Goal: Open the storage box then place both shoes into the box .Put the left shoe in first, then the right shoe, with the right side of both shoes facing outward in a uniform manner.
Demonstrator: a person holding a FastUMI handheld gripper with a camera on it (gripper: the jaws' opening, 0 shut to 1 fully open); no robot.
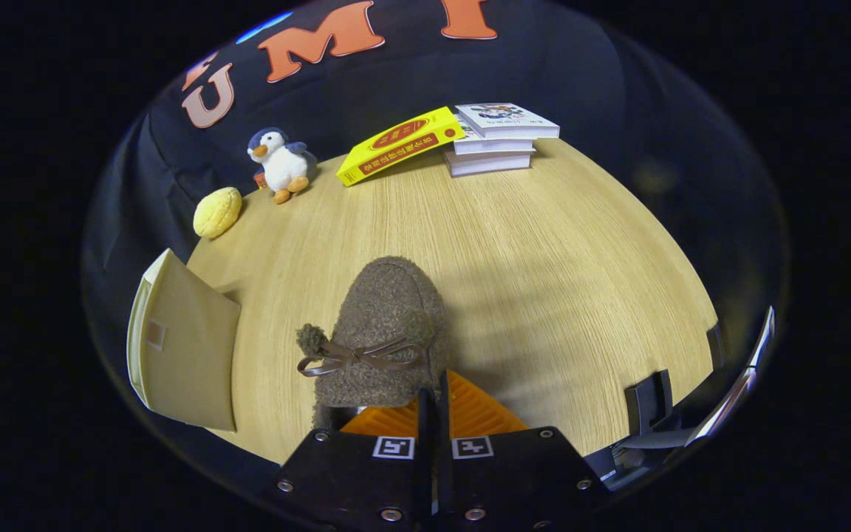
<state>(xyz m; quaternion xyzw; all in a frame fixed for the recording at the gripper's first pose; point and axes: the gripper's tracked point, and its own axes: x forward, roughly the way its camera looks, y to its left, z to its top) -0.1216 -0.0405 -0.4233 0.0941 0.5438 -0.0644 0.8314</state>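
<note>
the gripper (433,403) has its fingers pressed together, seemingly pinching the heel rim of a brown fuzzy shoe (385,325) with a bow, toe pointing toward the table's (544,244) far edge. the beige storage box (185,351) stands at the left edge.

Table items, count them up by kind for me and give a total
Shoes: 1, a fuzzy brown shoe held in the shut gripper
Books: 4, a yellow book leaning on a stack of 3
Toy penguins: 1
Yellow buns: 1
Beige boxes: 1
Total: 8
</note>
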